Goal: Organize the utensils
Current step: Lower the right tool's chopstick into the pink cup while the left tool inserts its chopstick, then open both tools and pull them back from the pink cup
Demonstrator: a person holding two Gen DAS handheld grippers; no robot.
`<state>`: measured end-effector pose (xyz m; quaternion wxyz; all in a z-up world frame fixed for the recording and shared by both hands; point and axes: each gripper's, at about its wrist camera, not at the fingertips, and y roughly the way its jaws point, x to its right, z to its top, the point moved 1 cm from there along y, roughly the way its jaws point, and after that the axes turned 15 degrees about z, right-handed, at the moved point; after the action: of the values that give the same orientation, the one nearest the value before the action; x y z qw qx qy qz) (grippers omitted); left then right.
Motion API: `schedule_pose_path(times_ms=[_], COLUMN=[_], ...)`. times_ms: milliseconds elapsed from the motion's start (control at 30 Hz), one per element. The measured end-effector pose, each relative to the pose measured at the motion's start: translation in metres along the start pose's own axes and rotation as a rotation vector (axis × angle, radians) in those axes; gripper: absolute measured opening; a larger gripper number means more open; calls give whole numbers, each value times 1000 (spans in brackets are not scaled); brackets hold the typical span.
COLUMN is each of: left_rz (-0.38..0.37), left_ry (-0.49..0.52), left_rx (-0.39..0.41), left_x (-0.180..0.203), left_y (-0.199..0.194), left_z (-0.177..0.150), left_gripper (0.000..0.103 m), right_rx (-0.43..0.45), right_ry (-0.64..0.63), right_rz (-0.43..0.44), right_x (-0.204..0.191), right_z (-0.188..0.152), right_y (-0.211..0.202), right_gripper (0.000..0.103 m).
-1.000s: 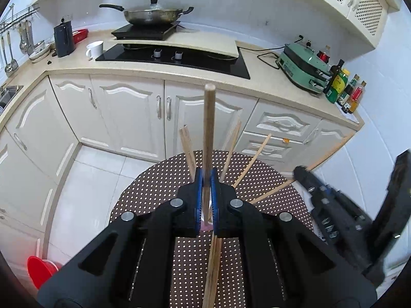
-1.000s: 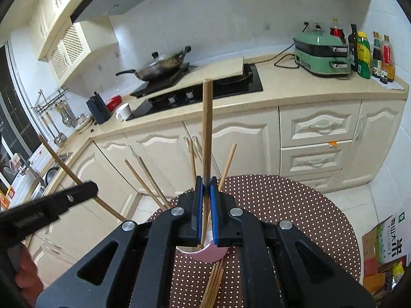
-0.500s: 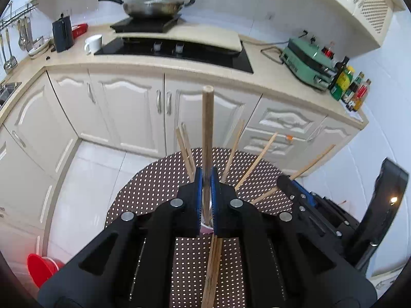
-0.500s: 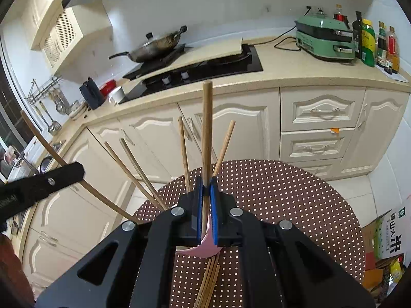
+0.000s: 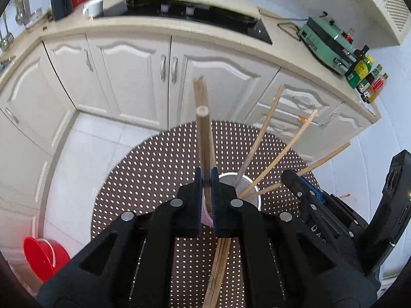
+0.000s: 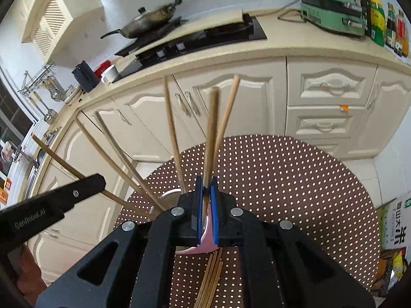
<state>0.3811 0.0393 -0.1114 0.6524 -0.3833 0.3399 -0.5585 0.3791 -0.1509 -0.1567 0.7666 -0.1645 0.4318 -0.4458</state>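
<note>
Left wrist view: the left gripper (image 5: 206, 200) pinches an upright chopstick (image 5: 204, 138) over the pink cup (image 5: 232, 200) at table centre; the right gripper (image 6: 206, 208) pinches another. Loose chopsticks (image 5: 218, 269) lie at 6 o'clock. Next — lower both tips inside the rim, then release.

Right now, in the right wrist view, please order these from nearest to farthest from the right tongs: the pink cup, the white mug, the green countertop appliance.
1. Pink cup: directly below the right tongs, on the dotted table.
2. White mug: far left on the counter, beside the stove.
3. Green countertop appliance: far right; mug and appliance are too close to call.
</note>
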Motion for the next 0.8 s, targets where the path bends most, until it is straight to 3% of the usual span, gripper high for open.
schedule_pose_path(times_ms=[300,367,433,467,500,533,600,800], left_rz=[-18,-5,10,2,-1,3,26,36], left_ry=[7,25,63,74,76,76,50,55], left_rx=[36,38,27,27,32,40,68,71], left_x=[3,4,7,7,6,5,-1,-7], left_y=[17,23,27,27,26,24,20,15], left_z=[4,4,5,4,3,2,0,-5], left_gripper=[8,10,15,16,23,37,56,57], right_rx=[-30,-36,-32,-23,-8,-1,8,14], right_ry=[10,16,26,32,42,45,46,58], right_rz=[-8,-23,-21,-9,1,-3,-20,-38], right_x=[1,2,3,4,5,5,8,13], right_z=[2,1,0,0,0,-1,-1,-7], right_y=[16,18,17,15,11,9,3,-10], right_gripper=[8,13,34,39,50,55,58,63])
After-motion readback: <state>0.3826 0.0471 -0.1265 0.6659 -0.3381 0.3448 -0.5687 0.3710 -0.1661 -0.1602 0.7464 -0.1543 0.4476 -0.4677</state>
